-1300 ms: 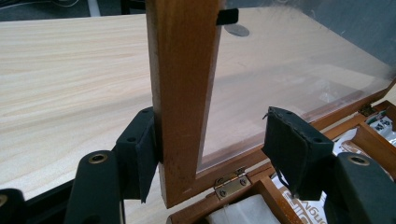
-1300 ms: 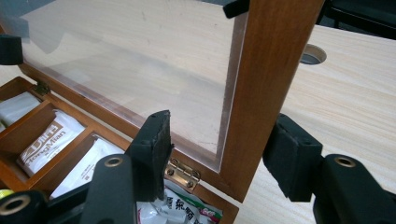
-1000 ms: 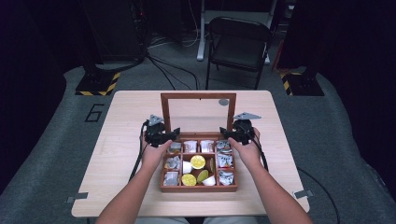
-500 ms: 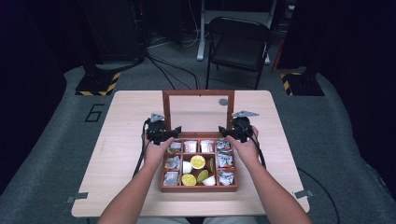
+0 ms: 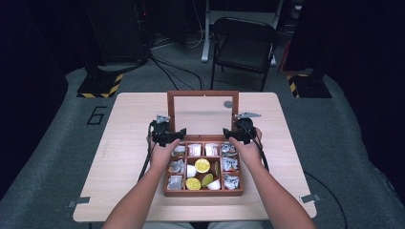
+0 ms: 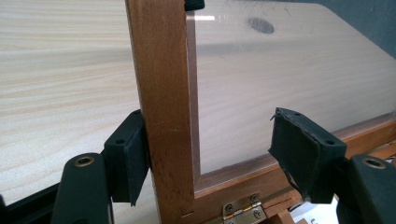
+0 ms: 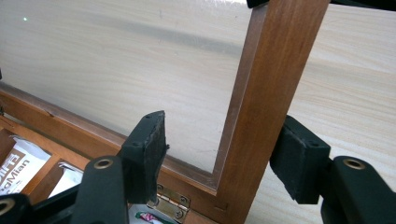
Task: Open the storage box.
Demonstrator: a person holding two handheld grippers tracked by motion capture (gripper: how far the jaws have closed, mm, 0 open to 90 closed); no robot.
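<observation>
A: Two grippers flanked the box's lid (image 5: pixel 203 114), which stood upright at the back of the surface (image 5: pixel 119 157); why?

B: To steady it at both side rails. By the left gripper (image 6: pixel 205 154) view, one finger touched the rail, the other stood clear; it had just been opening.

A: And the right gripper (image 7: pixel 224 158) view?

B: Released too, its fingers astride the rail, just opened; the lid stood by itself.

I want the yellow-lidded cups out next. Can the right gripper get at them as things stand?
Probably yes: the lid stands open, the yellow-lidded cups lie uncovered, and the right gripper is open.
</observation>
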